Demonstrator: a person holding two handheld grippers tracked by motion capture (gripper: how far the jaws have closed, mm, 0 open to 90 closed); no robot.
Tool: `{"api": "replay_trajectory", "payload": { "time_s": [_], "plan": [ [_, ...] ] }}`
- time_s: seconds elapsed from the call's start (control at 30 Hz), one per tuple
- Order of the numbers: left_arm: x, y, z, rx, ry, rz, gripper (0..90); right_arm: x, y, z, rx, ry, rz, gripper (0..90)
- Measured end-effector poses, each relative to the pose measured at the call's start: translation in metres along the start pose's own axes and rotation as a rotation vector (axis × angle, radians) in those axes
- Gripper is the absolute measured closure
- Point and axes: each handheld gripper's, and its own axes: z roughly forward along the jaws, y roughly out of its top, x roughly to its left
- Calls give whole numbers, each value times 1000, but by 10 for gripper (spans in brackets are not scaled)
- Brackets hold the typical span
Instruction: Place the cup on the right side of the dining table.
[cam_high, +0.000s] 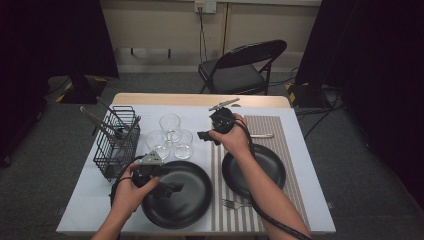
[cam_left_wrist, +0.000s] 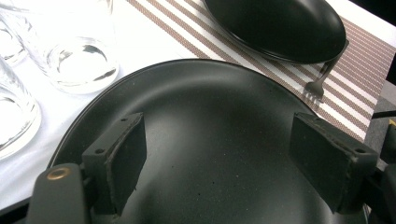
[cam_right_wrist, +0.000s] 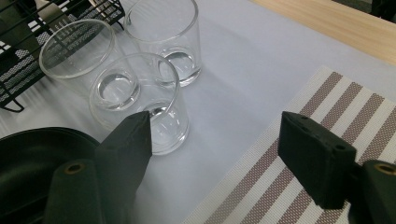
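I see the big black plate (cam_high: 187, 195) lying flat and empty at the near edge. The nearest glass (cam_high: 183, 143), clear, empty and upright, touches two other glasses just beyond it.

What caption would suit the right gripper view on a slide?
Open right gripper hovering beside three empty glasses, over white cloth and striped placemat.
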Motion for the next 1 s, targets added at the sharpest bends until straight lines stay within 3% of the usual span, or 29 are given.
{"api": "replay_trajectory", "payload": {
  "time_s": [1.0],
  "plan": [
    [0,1,-2,-3,0,5,191,13,12,29,11,25,1,259]
  ]
}}
